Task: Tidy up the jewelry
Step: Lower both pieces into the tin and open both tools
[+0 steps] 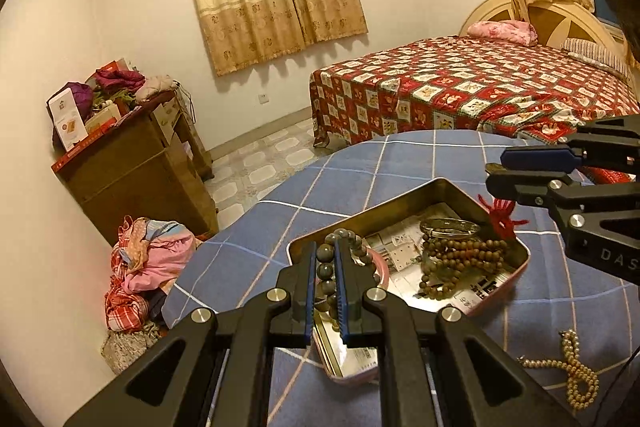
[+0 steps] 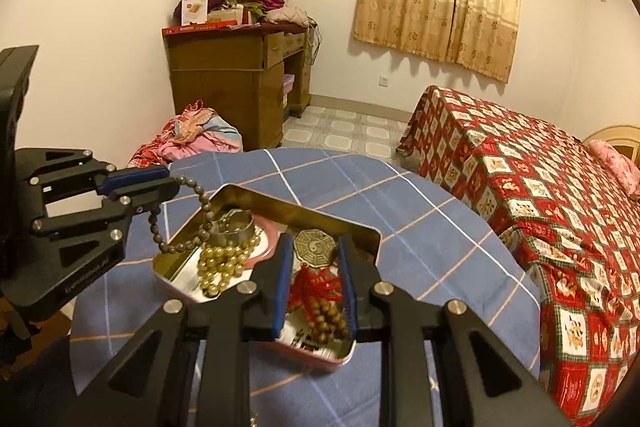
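An open metal tin [image 1: 440,185] sits on the blue checked tablecloth [image 1: 360,171]. My left gripper [image 1: 324,247] is shut on a grey-green bead bracelet [image 1: 325,269], and in the right wrist view the bracelet [image 2: 202,205] dangles from it [image 2: 170,181] over the tin's [image 2: 296,205] left end. My right gripper [image 2: 314,241] is shut on a brass octagonal pendant [image 2: 314,247]; its red tassel [image 2: 316,283] and brown wooden beads [image 2: 328,321] hang down into the tin. A metal bangle [image 1: 449,227] and gold beads [image 2: 224,267] lie in the tin.
A second gold bead string [image 1: 576,379] lies on the cloth near the table's front right. Beyond the round table are a bed with a red patterned cover [image 1: 460,91], a cluttered wooden cabinet [image 1: 132,163] by the wall and a heap of clothes [image 1: 148,259] on the floor.
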A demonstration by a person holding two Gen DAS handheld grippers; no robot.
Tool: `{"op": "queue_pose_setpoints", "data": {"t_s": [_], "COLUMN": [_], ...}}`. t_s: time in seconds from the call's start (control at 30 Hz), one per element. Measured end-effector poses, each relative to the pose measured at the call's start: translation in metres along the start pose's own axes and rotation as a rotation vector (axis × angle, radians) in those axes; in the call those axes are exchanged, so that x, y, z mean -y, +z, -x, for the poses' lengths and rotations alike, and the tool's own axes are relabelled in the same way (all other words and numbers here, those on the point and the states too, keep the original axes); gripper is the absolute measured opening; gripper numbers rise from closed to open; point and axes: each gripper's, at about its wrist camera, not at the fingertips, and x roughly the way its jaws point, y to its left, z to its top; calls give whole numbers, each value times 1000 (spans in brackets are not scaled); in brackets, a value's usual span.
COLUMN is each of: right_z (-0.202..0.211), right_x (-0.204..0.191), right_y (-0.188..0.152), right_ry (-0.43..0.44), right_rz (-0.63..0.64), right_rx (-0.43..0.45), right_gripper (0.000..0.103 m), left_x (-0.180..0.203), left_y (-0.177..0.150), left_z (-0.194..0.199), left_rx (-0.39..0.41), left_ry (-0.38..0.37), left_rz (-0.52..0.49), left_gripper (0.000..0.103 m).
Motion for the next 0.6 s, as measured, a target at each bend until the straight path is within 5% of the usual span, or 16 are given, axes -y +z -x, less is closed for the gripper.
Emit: {"op": "queue_pose_setpoints", "data": {"t_s": [0.6], "right_z": [-45], "right_x": [5], "right_y": [3], "right_ry": [-28], "right_rz": [-5], "right_rx": [-66], "right_gripper": [25], "left_x": [-7], "left_y": [-5], "left_z": [-42], "left_rx": [-60], "left_ry": [23], "left_rz": [0], "left_gripper": [8]}}
